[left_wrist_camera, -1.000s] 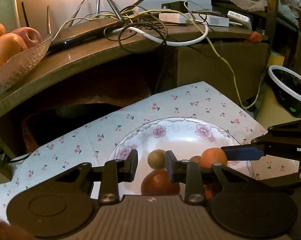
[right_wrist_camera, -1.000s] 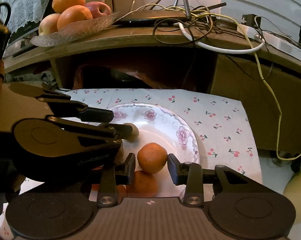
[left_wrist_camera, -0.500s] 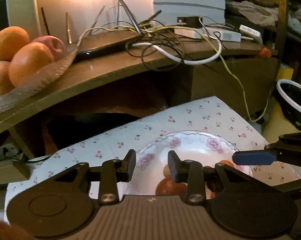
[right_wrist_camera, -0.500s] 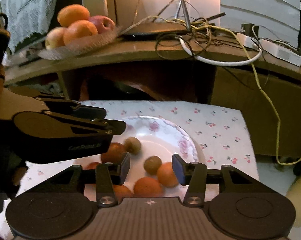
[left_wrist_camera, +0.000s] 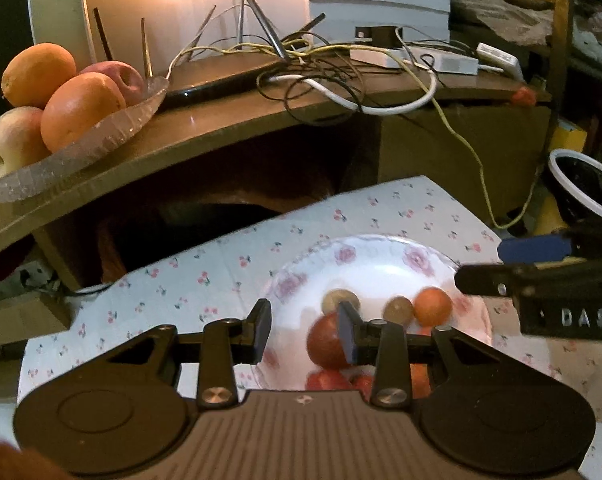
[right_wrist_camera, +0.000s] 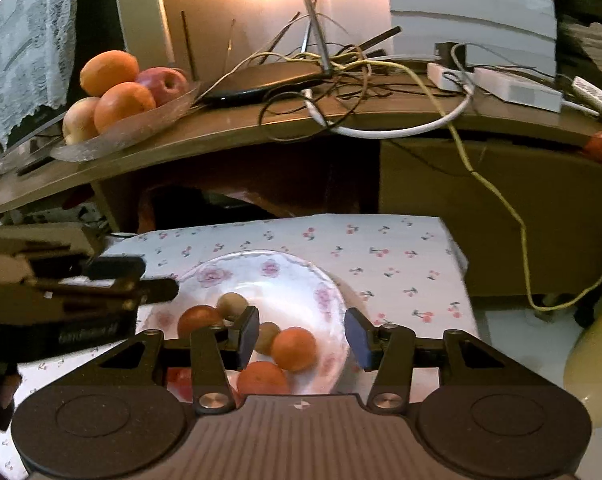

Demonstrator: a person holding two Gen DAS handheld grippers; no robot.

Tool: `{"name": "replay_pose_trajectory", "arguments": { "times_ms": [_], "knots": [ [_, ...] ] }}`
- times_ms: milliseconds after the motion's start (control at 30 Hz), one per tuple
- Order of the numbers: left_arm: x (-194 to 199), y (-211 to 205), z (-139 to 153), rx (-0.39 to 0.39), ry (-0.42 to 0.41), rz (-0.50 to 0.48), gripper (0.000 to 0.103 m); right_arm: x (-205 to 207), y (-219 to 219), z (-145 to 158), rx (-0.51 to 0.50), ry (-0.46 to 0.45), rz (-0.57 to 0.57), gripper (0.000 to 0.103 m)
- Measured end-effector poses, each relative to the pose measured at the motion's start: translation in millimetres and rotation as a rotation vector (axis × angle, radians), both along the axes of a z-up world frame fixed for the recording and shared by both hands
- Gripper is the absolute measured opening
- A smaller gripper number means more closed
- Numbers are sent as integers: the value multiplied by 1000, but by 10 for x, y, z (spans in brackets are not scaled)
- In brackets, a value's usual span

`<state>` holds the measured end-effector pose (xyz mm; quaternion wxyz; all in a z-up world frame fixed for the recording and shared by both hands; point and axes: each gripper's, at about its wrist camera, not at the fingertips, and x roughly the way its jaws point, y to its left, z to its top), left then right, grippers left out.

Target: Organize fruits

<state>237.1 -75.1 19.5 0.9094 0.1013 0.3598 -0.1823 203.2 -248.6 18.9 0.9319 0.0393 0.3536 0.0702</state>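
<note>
Hard to say how far along this is. Small fruits sitting loose on the white floral-rimmed plate at lower centre: a round orange mandarin, another orange one just below it, two brownish-green round fruits, a darker red-orange fruit and some red bits mostly hidden behind the tool body. Big oranges and apples already heaped in the clear glass dish on the wooden shelf at upper left. So probably early-to-mid, with every small fruit on the plate left to sort, assuming the dish or some grouping is the goal.

Left tongs, lower centre of the left wrist view: spread apart, nothing between them. Red-orange fruit just right of the gap, partly behind the right-hand fingertip, not between the two tips. Bit blurry, so contact impossible to call.

Right tongs, lower centre of the right wrist view: wide apart, empty. Mandarin framed right in the gap between the tips but clearly further down on the plate, not gripped. One brownish fruit tucked against the left-hand tip.

Plate on a cherry-print cloth covering the tabletop. Tangle of cables on the shelf, upper middle.
</note>
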Motion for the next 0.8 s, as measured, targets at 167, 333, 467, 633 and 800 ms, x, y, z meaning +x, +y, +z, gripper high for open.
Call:
{"name": "replay_pose_trajectory", "arguments": {
  "times_ms": [167, 333, 467, 633, 800],
  "knots": [
    [-180, -12, 15, 11, 2, -2, 47, -96, -55, 47, 6, -2, -21, 53],
    [-357, -3, 68, -8, 0, 5, 52, -217, -133, 106, 23, -5, -41, 54],
    [-504, -28, 83, -8, -8, 6, 64, -316, -104, 85, 18, 15, -45, 54],
    [-659, -46, 72, 6, -23, 19, 75, -494, -38, 99, 14, 18, -29, 54],
    [-787, -5, 53, -17, -21, 55, 89, -664, -24, 128, 19, 22, -37, 55]
  ]
}}
